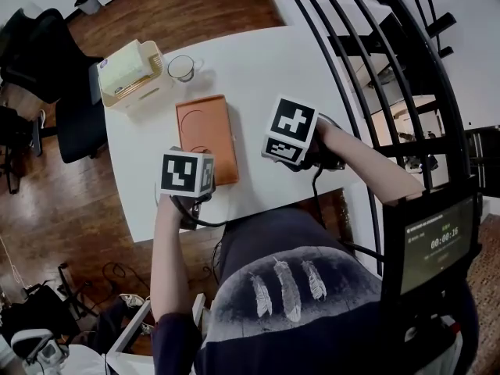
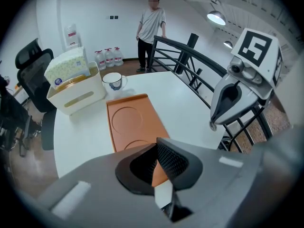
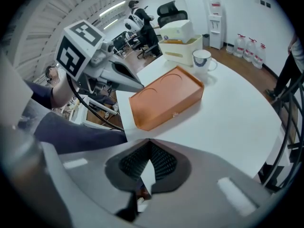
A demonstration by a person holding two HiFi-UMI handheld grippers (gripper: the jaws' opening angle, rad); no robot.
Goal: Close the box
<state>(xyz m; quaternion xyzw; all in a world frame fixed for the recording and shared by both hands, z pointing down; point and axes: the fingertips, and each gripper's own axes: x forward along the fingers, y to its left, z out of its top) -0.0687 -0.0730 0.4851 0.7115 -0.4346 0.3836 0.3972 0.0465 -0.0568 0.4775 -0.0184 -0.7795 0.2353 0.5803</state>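
A person stands at a white table [image 1: 258, 69], seen from above, with a two-jaw gripper in each hand. An orange box [image 1: 207, 135] lies flat near the middle of the table, its long side running away from the person. Its lid, stamped with two circles, sits flush on the base. The right gripper view shows a small clasp on the side wall, too small to tell whether it is fastened. The left gripper [image 2: 159, 167] hangs by the near left corner of the box, pointing steeply down, its jaws together with nothing between them. The right gripper [image 3: 147, 167] hangs just beside the box on its right, over bare table, jaws likewise pressed together and empty. Neither seems to touch the box. Beyond the box stand a mug [image 1: 182, 68] and a cream tissue holder [image 1: 133, 73], well apart from the grippers. The box looks closed already, so the step in hand seems to be the last: checking the lid or drawing away. If anything is left, it would call for one jaw tip pressing the lid edge down by the clasp while the other gripper steadies the box against sliding.
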